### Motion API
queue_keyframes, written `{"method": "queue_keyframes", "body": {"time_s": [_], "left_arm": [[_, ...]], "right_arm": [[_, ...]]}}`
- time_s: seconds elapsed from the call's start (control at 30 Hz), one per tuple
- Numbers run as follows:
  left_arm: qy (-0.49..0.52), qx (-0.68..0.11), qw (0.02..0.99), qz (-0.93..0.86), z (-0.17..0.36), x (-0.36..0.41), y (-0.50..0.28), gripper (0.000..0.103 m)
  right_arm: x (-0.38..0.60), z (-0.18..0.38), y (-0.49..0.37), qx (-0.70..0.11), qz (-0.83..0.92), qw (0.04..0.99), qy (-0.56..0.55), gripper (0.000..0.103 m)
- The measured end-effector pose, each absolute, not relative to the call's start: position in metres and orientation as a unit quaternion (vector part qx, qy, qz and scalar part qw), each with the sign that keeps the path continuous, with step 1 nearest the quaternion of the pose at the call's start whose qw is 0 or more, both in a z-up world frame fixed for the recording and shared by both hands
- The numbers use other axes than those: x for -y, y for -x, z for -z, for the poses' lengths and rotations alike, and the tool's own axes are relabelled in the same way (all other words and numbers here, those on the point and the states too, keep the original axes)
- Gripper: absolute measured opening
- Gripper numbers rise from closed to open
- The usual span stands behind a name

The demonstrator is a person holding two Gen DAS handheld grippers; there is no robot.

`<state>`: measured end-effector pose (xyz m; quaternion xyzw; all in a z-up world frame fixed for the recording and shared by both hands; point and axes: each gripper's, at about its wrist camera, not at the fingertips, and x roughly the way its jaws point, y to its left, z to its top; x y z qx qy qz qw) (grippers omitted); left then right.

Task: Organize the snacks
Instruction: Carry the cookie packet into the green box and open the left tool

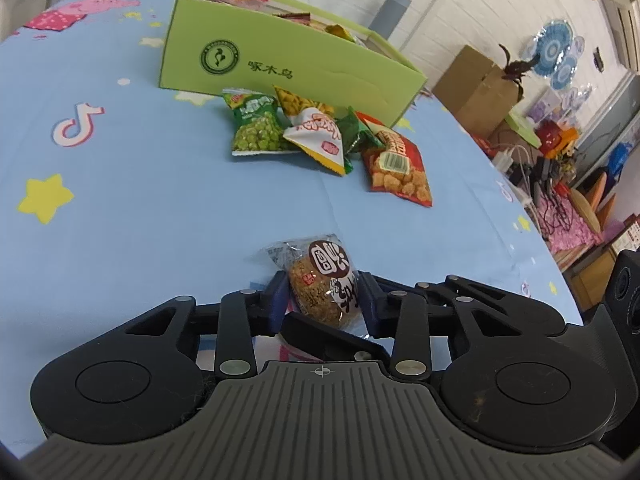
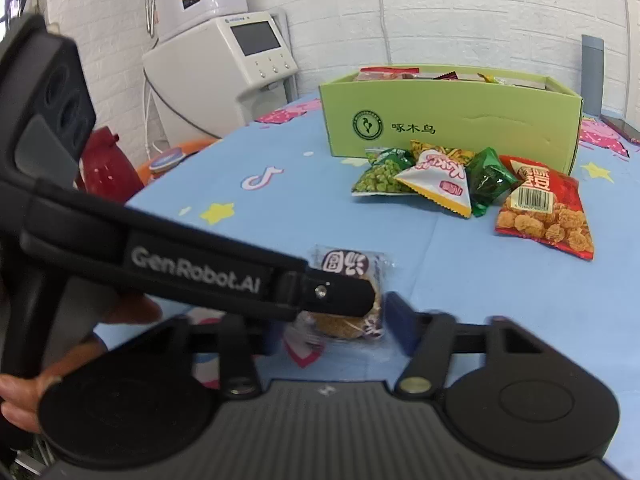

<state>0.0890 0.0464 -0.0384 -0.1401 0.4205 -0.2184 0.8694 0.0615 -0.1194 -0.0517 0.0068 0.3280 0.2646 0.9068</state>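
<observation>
My left gripper [image 1: 324, 296] is shut on a clear-wrapped brown rice cake snack [image 1: 324, 280], low over the blue tablecloth. In the right wrist view the left gripper's arm [image 2: 224, 276] crosses in front, its fingertip on the same snack [image 2: 352, 292]. My right gripper [image 2: 340, 320] is open around that snack from the near side, its right finger [image 2: 400, 316] just beside it. A pile of snack packets lies before the green box [image 1: 280, 68]: green peas [image 1: 256, 128], white triangular pack [image 1: 320, 140], dark green pack [image 1: 356, 132], red pack [image 1: 400, 164]. The box [image 2: 452, 120] holds several packets.
The table has a blue cartoon tablecloth [image 1: 120, 200]; its right edge drops off to cluttered floor, cardboard boxes [image 1: 476, 84] and cables. In the right wrist view a white machine [image 2: 224, 68] and a red bottle [image 2: 104, 168] stand beyond the table's left edge. A grey cylinder [image 2: 592, 72] stands behind the box.
</observation>
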Motion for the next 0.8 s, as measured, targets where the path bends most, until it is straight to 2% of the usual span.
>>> {"method": "queue_keyframes", "body": {"time_s": [0.17, 0.37, 0.6, 0.8], "left_arm": [[0.134, -0.412, 0.873, 0.223, 0.022, -0.039, -0.097, 0.017], [0.132, -0.377, 0.885, 0.238, -0.023, -0.036, -0.132, 0.018], [0.12, -0.334, 0.904, 0.238, -0.084, -0.03, -0.228, 0.017], [0.116, -0.344, 0.905, 0.22, -0.085, -0.025, -0.313, 0.017]], "right_arm": [[0.127, 0.042, -0.066, -0.33, -0.266, 0.906, -0.029, 0.061], [0.131, 0.003, -0.089, -0.284, -0.261, 0.923, -0.009, 0.061], [0.128, -0.052, -0.179, -0.225, -0.255, 0.94, 0.029, 0.062], [0.124, -0.059, -0.266, -0.238, -0.254, 0.937, 0.041, 0.062]]}}
